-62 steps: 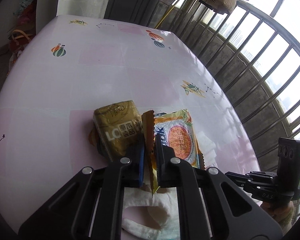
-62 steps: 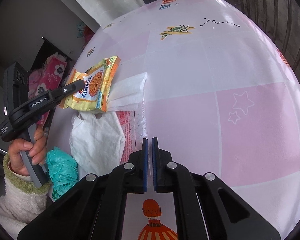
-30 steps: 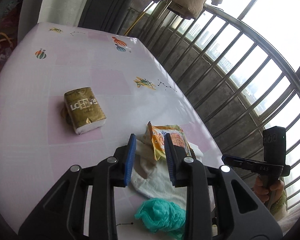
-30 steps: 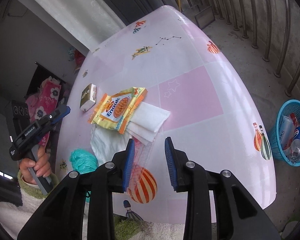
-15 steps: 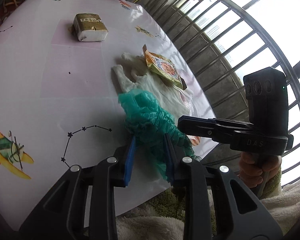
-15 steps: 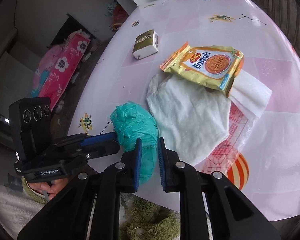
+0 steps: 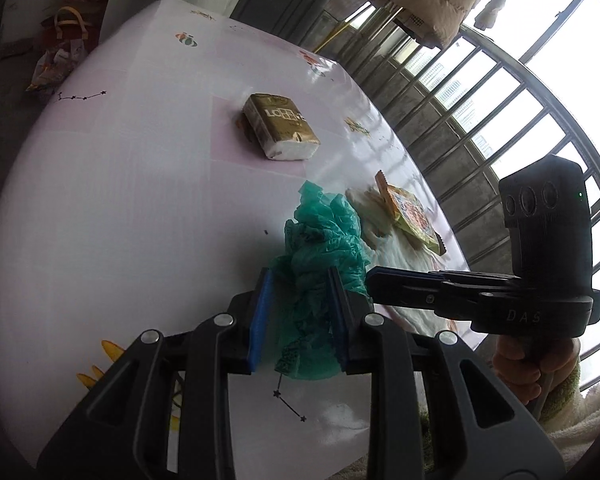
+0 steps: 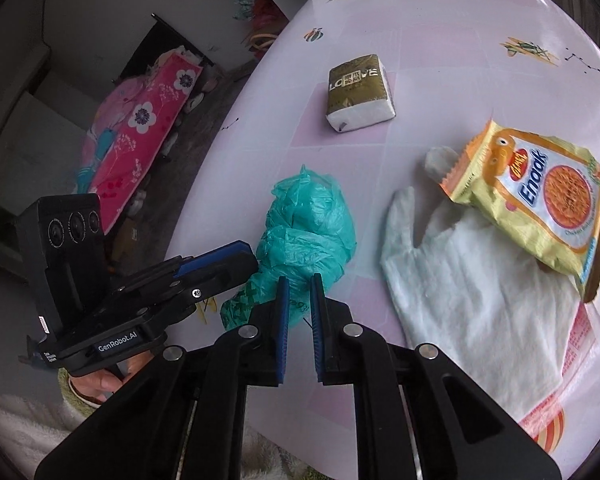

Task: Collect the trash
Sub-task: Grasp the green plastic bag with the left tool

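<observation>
Both grippers grasp the crumpled green plastic bag [image 8: 306,236] near the desk [image 7: 100,220] edge, the right gripper [image 8: 298,312] closing, the left gripper [image 7: 298,316] clenched, while the snack wrapper [image 8: 540,216], glove [image 8: 460,280] and tissue pack [image 8: 358,92] await collection.

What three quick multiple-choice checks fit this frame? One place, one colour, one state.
1. Where does the snack packet lie?
A. on the white cloth
B. on the tissue pack
C. on the floor

2. What colour is the crumpled plastic bag?
A. red
B. teal green
C. black

3. What is between the left gripper pads?
A. nothing
B. the tissue pack
C. the crumpled plastic bag

Answers: 1 A, its lower end overlaps the cloth; 2 B, teal in both views; 3 C, bag film fills the gap between the blue pads, while the right gripper is closing on the bag's near end.
</observation>
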`<state>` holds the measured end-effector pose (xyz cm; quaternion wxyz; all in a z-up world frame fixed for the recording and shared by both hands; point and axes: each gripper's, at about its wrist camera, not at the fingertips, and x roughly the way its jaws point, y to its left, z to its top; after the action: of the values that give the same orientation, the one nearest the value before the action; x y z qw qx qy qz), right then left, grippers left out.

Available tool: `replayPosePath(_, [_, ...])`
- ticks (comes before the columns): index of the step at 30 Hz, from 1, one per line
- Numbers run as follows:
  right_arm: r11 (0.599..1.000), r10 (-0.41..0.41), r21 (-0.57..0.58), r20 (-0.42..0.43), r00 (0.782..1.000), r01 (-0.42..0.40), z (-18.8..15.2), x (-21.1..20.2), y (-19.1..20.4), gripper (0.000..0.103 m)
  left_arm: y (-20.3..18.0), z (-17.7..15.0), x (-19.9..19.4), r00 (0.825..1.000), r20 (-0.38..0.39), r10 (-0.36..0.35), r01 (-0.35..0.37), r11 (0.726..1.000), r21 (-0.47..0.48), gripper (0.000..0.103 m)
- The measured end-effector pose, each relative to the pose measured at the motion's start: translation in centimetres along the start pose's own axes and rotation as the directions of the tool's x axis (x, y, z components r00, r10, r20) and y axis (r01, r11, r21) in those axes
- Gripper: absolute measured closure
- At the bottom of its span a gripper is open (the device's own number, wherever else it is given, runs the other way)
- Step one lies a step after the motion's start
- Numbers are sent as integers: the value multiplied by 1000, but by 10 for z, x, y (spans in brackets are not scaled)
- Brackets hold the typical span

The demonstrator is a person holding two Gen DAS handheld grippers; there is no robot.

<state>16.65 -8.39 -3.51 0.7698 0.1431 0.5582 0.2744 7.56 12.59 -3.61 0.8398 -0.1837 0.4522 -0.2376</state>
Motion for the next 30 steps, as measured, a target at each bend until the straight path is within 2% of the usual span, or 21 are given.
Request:
replayPosePath(3, [1000,8,11,-1,1000,-8,15,8,0,92,12,8,-4,999,31,22,-21,999,-43,79])
replayPosePath(6, [1000,14,9,7,1000,-14,26,5,-1,92,22,17,-13,998,64,18,-13,997,-80,78])
replayPosePath(7, [1000,16,5,9,1000,-16,28,4,-2,92,23,18,-15,998,69,6,0,996,-87,76])
replayPosePath(8, [1000,20,5,5,1000,-20,30,4,-3,92,23,19,-15,997,70,-13,20,996,-92,70])
replayPosePath(9, [1000,17,10,0,1000,-17,33,6,-6,92,22,21,-15,997,65,-31,37,995,-93,60])
replayPosePath(12, [999,-12,36,-4,1000,12,38,5,-15,92,10,23,-6,998,34,-44,46,997,-55,53])
replayPosePath(17, [996,-49,75,63,997,45,53,-19,-25,90,-8,29,17,1000,-20,1,-1,1000,4,48])
replayPosePath(19, [994,-67,87,88,994,60,60,-25,-29,83,-13,31,27,999,-35,33,-32,999,26,47])
replayPosePath(21, [992,-84,106,102,991,73,69,-26,-32,77,-16,33,35,995,-44,88,-85,995,50,47])
replayPosePath(22, [991,-83,113,107,991,71,73,-24,-32,76,-16,34,38,995,-42,92,-90,994,57,47])
replayPosePath(23, [991,-80,117,109,991,67,80,-22,-33,75,-14,36,38,995,-34,94,-92,994,54,48])
replayPosePath(25, [990,-88,120,111,990,75,88,-17,-31,65,-9,42,35,993,-7,120,-119,992,51,52])
replayPosePath(26, [990,-94,115,109,990,82,93,-13,-29,63,-5,46,32,991,13,133,-133,990,47,56])
replayPosePath(27, [990,-105,110,104,989,93,98,-8,-27,60,0,51,31,987,27,156,-157,987,33,61])
replayPosePath(30, [987,-143,83,97,985,135,111,7,-20,49,26,68,24,975,79,209,-205,977,-56,61])
